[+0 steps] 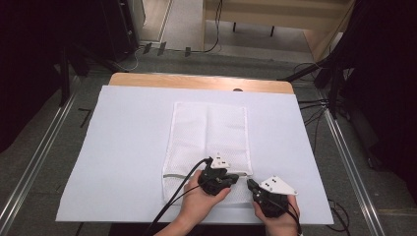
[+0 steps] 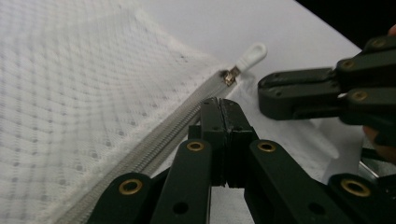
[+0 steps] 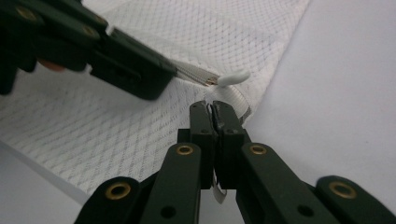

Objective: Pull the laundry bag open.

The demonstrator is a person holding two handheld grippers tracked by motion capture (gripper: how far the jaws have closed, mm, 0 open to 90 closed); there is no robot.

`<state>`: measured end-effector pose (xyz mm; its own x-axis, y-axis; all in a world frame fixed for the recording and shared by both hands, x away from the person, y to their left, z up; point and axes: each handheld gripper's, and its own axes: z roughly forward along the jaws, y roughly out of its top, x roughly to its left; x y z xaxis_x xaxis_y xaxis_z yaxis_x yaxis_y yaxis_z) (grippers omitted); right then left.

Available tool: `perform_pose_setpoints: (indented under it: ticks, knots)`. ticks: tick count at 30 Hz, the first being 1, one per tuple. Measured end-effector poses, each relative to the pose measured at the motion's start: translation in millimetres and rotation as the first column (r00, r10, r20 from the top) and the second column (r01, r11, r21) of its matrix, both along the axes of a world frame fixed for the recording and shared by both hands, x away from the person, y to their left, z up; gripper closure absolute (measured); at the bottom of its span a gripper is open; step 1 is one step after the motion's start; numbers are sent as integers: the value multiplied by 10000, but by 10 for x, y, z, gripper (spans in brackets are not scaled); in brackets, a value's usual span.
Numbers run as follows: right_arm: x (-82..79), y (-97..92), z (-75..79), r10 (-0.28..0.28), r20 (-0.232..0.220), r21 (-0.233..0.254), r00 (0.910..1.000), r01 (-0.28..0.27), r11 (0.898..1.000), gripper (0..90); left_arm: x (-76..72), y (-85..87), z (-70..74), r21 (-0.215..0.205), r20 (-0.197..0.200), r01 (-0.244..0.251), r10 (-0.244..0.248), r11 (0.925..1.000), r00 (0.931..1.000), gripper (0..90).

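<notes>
You look down on a counter (image 1: 147, 79) of pale wood, most of it under a white sheet (image 1: 123, 147). The grey floor (image 1: 44, 142) around it carries metal rails (image 1: 34, 162) on both sides. Beyond the far edge, black cables (image 1: 214, 29) run across the floor toward a light wooden bench (image 1: 275, 12). Dark equipment (image 1: 378, 73) stands at either side.

Lab-like recording space: paper-covered table (image 1: 123, 147), metal floor rails (image 1: 34, 162), loose cables (image 1: 314, 105), dark stands around.
</notes>
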<state>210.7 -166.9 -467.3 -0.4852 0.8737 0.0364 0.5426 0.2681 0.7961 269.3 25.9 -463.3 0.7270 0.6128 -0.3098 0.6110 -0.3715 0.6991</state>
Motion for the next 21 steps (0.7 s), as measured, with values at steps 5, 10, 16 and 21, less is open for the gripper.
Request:
perform_pose_setpoints:
  ticks: [5, 10, 16, 21]
  knots:
    - [-4, 34, 28, 124, 191, 101, 9997, -126, 9999, 895, 28, -2, -43, -73, -378, -69, 66, 9999, 9993, 858]
    - [-15, 71, 41, 214, 219, 1, 9995, -214, 9998, 895, 48, 68, 54, -662, -212, -519, 506, 9965, 9985, 770]
    - [-14, 89, 38, 262, 274, -92, 9993, -260, 9996, 896, 95, 76, 71, -1155, -703, -580, 501, 9916, 9963, 654]
    - [-14, 95, 36, 319, 260, -163, 9992, -315, 9994, 896, 115, 31, 104, -1175, -739, -829, 745, 9896, 9945, 615]
